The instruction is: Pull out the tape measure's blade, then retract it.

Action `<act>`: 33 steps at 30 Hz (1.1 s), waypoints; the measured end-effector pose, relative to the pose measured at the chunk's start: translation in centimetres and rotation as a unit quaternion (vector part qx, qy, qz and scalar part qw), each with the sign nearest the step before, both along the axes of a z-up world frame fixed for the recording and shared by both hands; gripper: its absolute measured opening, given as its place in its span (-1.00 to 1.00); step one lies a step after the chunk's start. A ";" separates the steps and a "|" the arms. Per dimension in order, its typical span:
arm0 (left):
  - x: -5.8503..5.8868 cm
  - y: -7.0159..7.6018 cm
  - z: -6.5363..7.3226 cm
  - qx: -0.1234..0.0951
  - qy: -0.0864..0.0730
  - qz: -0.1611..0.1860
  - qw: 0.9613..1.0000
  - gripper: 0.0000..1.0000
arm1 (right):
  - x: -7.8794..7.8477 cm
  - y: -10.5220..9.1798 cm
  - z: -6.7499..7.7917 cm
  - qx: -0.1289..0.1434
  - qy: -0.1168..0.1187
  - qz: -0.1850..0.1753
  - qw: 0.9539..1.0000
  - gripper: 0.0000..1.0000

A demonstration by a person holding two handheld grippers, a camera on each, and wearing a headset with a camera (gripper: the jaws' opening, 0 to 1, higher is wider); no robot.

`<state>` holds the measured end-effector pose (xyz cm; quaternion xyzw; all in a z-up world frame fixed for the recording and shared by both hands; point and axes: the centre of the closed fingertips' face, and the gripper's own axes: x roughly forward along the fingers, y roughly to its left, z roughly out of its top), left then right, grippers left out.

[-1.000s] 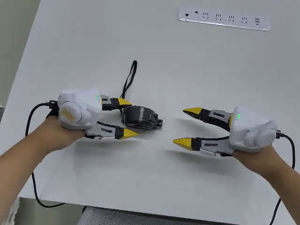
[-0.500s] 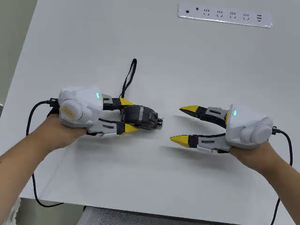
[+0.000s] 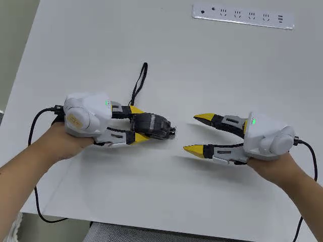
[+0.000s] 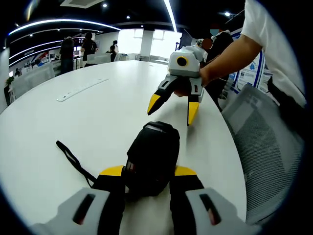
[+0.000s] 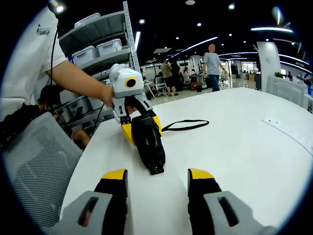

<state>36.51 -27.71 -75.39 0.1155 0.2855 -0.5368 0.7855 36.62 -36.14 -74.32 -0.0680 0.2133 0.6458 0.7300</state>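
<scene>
A long white bench (image 3: pixel 212 65) carries a white power strip (image 3: pixel 242 16) near its far right corner. A grey mesh chair (image 4: pixel 266 147) stands at the near edge. Off one end, metal shelving (image 5: pixel 102 59) holds pale storage boxes (image 5: pixel 108 47). The ceiling is dark, with bright light strips (image 4: pixel 170 12) and small spot lamps (image 5: pixel 200 24). People (image 5: pixel 212 61) stand far off in the open office.

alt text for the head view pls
The left hand-held gripper is shut on a black tape measure on a white table, its strap trailing away. The right hand-held gripper, open, points at it from a gap away. A power strip lies farther back.
</scene>
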 end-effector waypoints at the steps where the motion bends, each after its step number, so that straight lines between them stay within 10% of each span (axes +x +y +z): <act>1: 0.0 0.0 0.0 0.001 0.000 0.000 1.000 -0.37 | 0.0 0.1 0.0 0.000 0.000 0.000 1.000 -0.01; 33: 0.0 0.1 -0.1 0.013 0.002 -0.011 1.000 -0.38 | 0.1 3.2 -3.4 -0.013 -0.019 0.032 0.999 -0.39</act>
